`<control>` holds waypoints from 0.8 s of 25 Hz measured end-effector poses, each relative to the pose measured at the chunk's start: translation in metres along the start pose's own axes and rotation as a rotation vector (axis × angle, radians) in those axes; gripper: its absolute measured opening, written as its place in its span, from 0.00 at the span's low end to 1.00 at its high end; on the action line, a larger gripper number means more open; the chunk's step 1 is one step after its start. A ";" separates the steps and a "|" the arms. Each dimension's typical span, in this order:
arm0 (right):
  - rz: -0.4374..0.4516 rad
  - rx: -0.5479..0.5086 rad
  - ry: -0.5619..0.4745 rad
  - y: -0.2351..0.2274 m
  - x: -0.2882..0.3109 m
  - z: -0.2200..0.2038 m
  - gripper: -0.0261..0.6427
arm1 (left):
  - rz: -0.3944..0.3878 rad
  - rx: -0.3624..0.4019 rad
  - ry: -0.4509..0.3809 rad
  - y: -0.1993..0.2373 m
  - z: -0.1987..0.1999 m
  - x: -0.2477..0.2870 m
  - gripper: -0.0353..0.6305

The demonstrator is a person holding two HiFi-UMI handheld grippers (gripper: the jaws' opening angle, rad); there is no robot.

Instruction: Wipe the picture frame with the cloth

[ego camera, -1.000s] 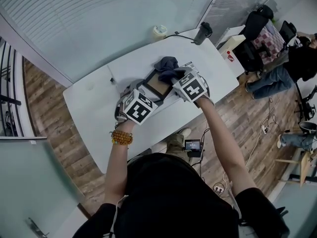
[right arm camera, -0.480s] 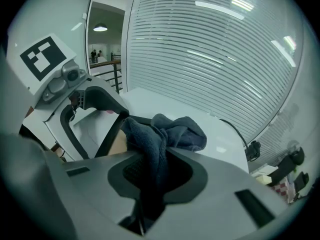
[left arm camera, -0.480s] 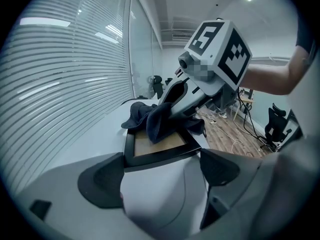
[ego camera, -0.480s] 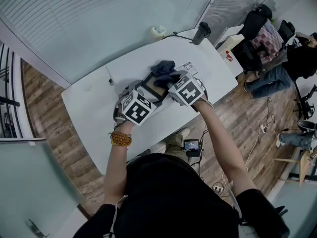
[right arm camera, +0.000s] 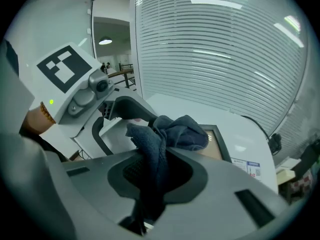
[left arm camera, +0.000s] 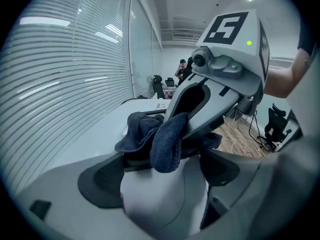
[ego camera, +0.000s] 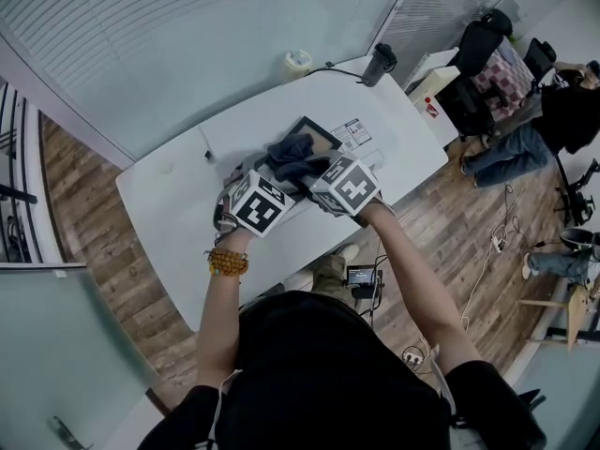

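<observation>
Only gripper views show right tool (right arm camera: 150,156) pinching cloth (right arm camera: 182,134), left tool (left arm camera: 161,173) clamping picture frame (left arm camera: 136,164).

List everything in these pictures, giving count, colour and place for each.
table: one, white, middle of the head view
picture frame: one, black rim with a tan panel, on the table, partly under the cloth
cloth: one, dark blue, bunched on the frame
leaflet: one, white with print, right of the frame
roll: one, pale, at the table's far edge
black device: one, at the table's far right corner
bystander: one, dark top and jeans, seated at right
bracelet: one, orange-brown beads, left wrist
left gripper: one, grey, gripping the frame's near edge
right gripper: one, grey, shut on the cloth
</observation>
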State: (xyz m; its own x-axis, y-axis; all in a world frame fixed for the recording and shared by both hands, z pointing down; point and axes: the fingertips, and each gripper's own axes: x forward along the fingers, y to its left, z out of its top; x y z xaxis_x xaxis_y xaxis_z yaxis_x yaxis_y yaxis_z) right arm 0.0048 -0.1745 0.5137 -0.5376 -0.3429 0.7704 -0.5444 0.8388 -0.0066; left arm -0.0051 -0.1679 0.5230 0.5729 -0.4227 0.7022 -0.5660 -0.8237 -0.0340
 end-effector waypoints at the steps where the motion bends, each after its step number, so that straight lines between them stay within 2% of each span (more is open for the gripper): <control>1: 0.016 0.016 -0.010 0.001 0.000 0.000 0.11 | 0.000 0.000 0.000 0.000 0.000 0.000 0.78; 3: 0.065 0.047 -0.023 0.003 -0.004 0.000 0.11 | 0.001 0.001 0.000 -0.001 0.002 0.000 0.78; 7: 0.248 0.118 -0.085 0.007 -0.024 0.008 0.11 | 0.001 0.001 -0.004 -0.003 0.005 0.001 0.78; 9: 0.281 0.150 -0.144 -0.001 -0.039 0.021 0.11 | -0.001 0.003 -0.006 -0.002 0.005 0.002 0.78; 11: 0.183 0.135 -0.190 -0.027 -0.048 0.034 0.11 | -0.001 0.005 -0.007 0.000 0.004 0.001 0.78; 13: 0.002 0.070 -0.200 -0.060 -0.048 0.041 0.11 | 0.000 0.005 -0.006 0.002 0.001 0.001 0.78; 15: -0.153 -0.017 -0.163 -0.086 -0.039 0.040 0.11 | 0.002 0.004 -0.006 0.003 0.001 0.000 0.78; 18: -0.242 -0.170 -0.060 -0.095 -0.014 0.023 0.11 | 0.003 0.003 -0.007 0.000 0.001 0.000 0.78; 20: -0.268 -0.192 -0.024 -0.094 -0.003 0.013 0.11 | 0.003 0.004 -0.008 -0.002 0.002 0.000 0.78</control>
State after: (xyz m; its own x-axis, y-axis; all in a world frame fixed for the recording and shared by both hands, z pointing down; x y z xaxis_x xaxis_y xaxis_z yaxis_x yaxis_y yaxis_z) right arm 0.0489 -0.2584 0.5037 -0.4082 -0.5699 0.7131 -0.5385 0.7811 0.3160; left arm -0.0024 -0.1671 0.5215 0.5761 -0.4277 0.6966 -0.5654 -0.8239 -0.0383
